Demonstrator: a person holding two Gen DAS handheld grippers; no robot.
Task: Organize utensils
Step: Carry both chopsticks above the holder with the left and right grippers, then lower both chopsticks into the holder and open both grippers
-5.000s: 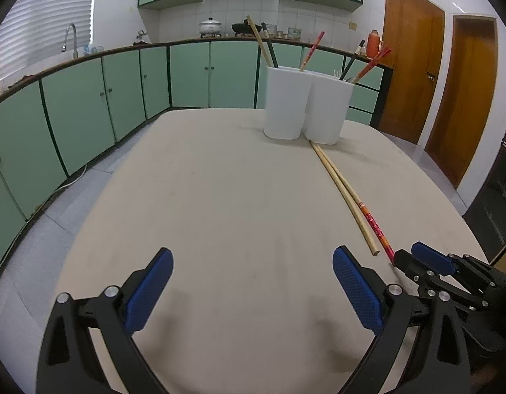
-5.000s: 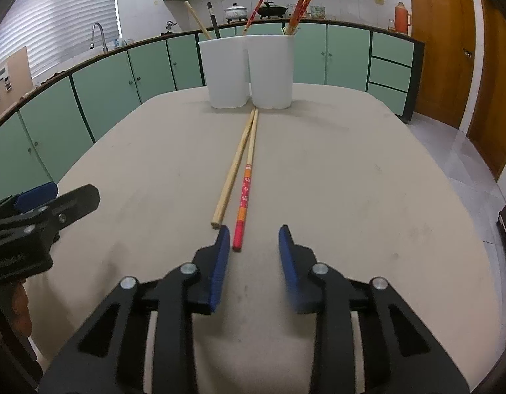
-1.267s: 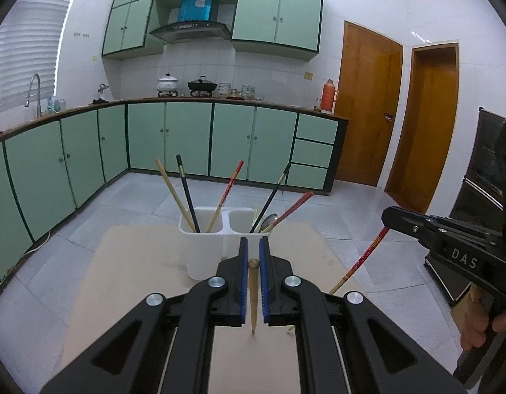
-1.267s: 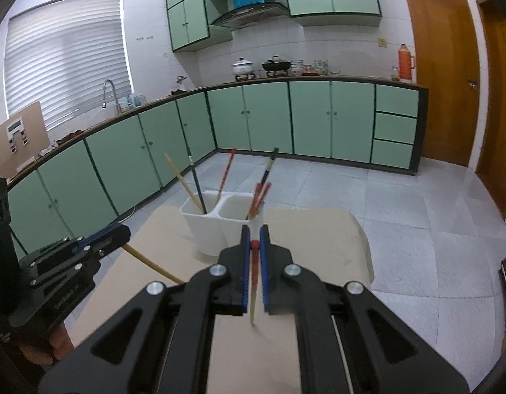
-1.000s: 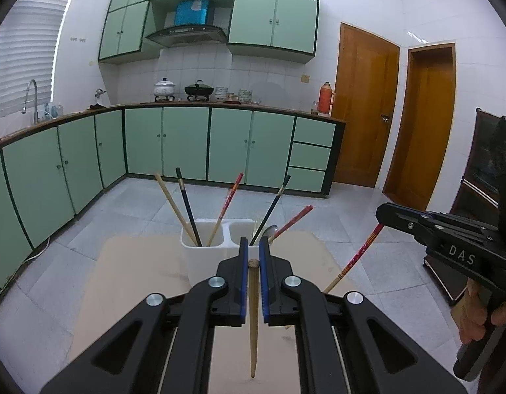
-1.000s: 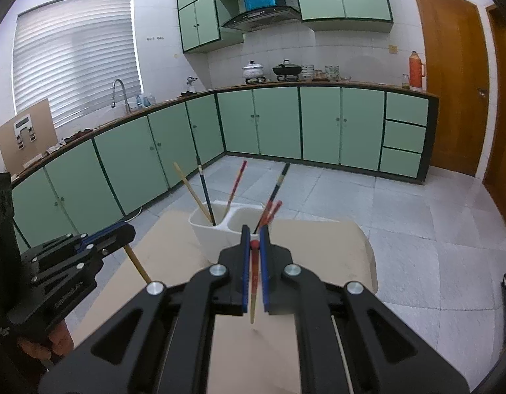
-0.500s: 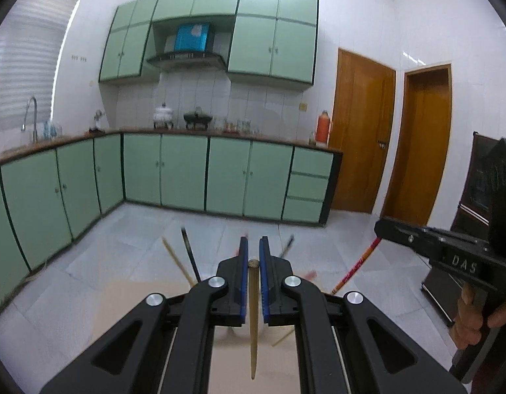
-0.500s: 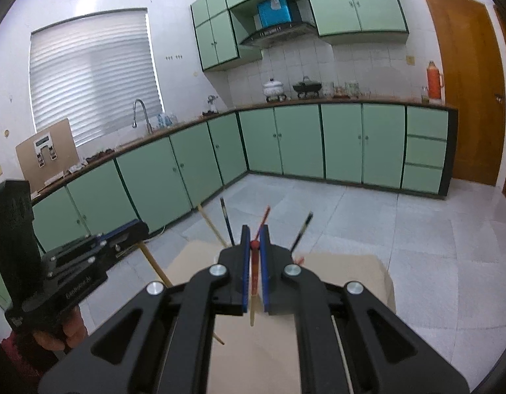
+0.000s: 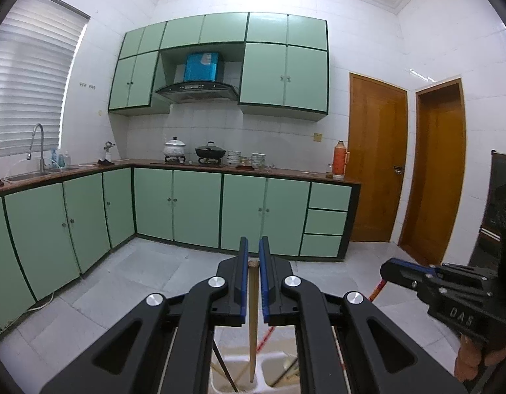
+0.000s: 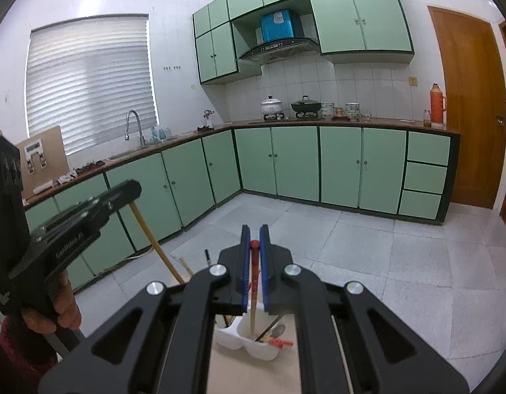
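My left gripper (image 9: pixel 252 262) is shut on a plain wooden chopstick (image 9: pixel 252 321) that hangs down with its tip over the white two-cup utensil holder (image 9: pixel 253 366). My right gripper (image 10: pixel 253 246) is shut on a red patterned chopstick (image 10: pixel 253 295) whose tip points into the right cup of the holder (image 10: pixel 253 338). The holder has several chopsticks and a spoon in it. The right gripper also shows at the right of the left wrist view (image 9: pixel 413 277), and the left gripper at the left of the right wrist view (image 10: pixel 98 207).
The beige table (image 10: pixel 253 374) lies under the holder. Green cabinets (image 9: pixel 194 210), a worktop with pots (image 9: pixel 210 156), a sink (image 10: pixel 135 131) and two wooden doors (image 9: pixel 377 161) surround the room. The tiled floor (image 10: pixel 384 262) lies beyond the table.
Both grippers have lifted and tilted up, each with its chopstick, and moved closer above the holder. The holder has dropped to the bottom edge of both views.
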